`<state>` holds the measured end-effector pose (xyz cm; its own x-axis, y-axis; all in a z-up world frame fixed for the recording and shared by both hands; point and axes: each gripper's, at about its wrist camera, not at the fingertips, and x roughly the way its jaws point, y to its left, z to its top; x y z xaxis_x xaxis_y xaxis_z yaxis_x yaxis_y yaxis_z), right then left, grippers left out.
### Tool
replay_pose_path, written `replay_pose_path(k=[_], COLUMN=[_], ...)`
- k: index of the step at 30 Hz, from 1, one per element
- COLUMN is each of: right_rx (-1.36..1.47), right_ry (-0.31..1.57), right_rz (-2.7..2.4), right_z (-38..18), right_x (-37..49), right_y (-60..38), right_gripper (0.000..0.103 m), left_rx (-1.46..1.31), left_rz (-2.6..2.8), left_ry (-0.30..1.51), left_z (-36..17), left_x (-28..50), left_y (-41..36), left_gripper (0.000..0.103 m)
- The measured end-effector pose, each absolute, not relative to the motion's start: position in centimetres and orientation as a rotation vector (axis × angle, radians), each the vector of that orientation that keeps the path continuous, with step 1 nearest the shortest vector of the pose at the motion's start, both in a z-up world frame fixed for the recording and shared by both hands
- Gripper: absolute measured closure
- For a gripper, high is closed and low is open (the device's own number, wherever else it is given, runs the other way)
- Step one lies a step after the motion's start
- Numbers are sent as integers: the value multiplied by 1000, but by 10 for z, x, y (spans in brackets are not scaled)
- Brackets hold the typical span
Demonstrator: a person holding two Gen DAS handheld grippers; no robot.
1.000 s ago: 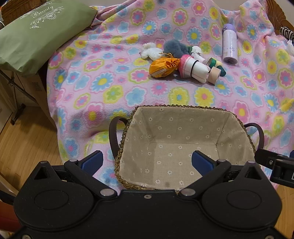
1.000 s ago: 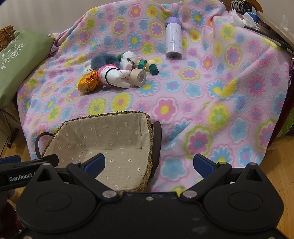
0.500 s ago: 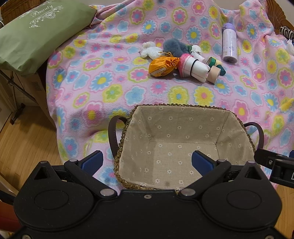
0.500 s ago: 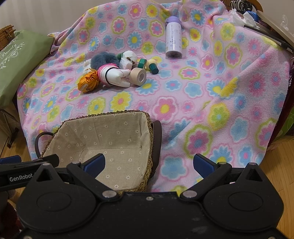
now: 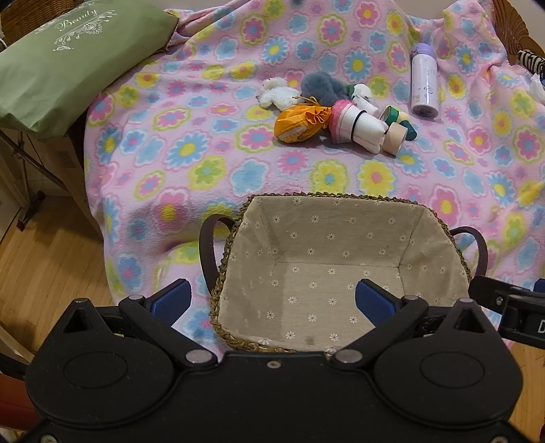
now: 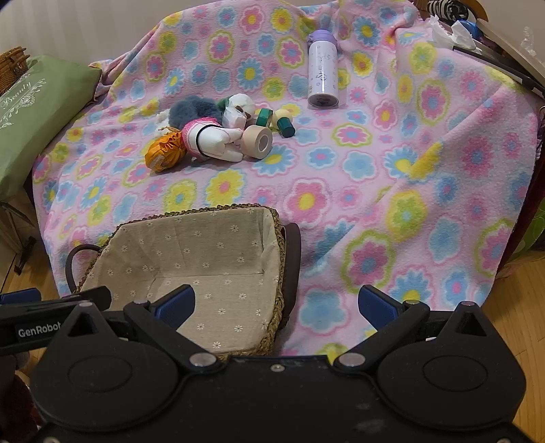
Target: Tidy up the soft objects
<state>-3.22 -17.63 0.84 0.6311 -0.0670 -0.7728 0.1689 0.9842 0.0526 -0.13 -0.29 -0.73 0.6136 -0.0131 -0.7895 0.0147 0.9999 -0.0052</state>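
A cloth-lined woven basket (image 5: 439, 235) (image 6: 277, 238) with dark handles sits at the near edge of a pink flowered blanket (image 5: 204, 136) (image 6: 374, 177), nothing in it. Farther back lies a heap: an orange drawstring pouch (image 5: 299, 122) (image 6: 165, 151), a white plush toy (image 5: 277, 97), a grey fluffy thing (image 5: 322, 88) (image 6: 190, 109), a rolled white-and-pink cloth (image 5: 354, 126) (image 6: 213, 138) and tape rolls (image 5: 395, 136) (image 6: 259, 141). My left gripper (image 5: 270, 300) hangs open over the basket's near rim. My right gripper (image 6: 276, 303) stands open by the basket's right end.
A lilac bottle (image 5: 423, 83) (image 6: 322, 70) lies behind the heap to the right. A green cushion (image 5: 68, 58) (image 6: 30, 112) rests at the left edge. Wicker furniture (image 5: 511, 30) and clutter (image 6: 453, 27) border the far right. Wooden floor (image 5: 44, 252) shows below the blanket's left side.
Both grippers have drawn back and risen slightly, so the heap and bottle sit a little smaller and farther away. Nothing was taken or released.
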Motion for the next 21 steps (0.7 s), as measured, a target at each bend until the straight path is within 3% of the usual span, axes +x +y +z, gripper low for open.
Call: replay_pose_path(k=[21], right_rx=[123], right_ry=[878], right_rz=[-133], right_z=[8], right_x=[-33], right_y=[-175], right_gripper=[1], left_rx=[-7], left_rz=[-36], left_ry=[925], left_z=[-5], left_x=[0], left_y=[-3], left_gripper=[4])
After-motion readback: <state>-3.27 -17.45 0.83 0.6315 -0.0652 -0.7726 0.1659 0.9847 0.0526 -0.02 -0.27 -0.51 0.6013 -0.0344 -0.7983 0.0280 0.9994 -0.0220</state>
